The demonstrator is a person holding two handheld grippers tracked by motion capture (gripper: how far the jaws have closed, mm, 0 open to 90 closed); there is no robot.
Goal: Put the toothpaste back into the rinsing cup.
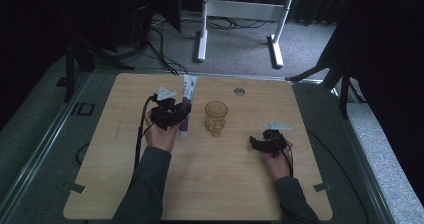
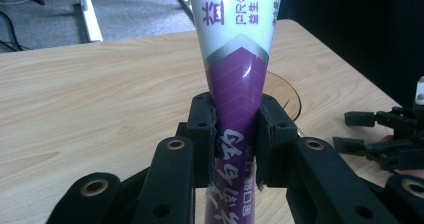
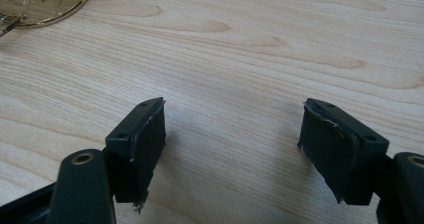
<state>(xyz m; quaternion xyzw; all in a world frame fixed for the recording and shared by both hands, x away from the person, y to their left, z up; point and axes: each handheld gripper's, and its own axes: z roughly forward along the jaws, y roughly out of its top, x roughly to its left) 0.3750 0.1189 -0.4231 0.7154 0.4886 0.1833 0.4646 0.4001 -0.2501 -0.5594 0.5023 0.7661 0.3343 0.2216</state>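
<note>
A person's left gripper [image 1: 172, 115] clamps a purple-and-white toothpaste tube [image 1: 187, 104] on the wooden counter [image 1: 125, 149], its jaws closed on the purple lower part of the tube, as the left gripper view shows with the tube [image 2: 235, 109] pinched between the two pads. The tube's long axis runs away from the person, white crimped end toward the far edge, purple end toward the hand. Just to its right, slightly apart, stands an amber glass cup [image 1: 216, 117], upright and open-mouthed; the left hand is clearly the nearer one to it. The right gripper [image 1: 267, 143] rests low over the counter well to the right of the cup, jaws spread wide and empty. Whatever comes next likely hinges on swinging the tube rightward over the cup's rim
</note>
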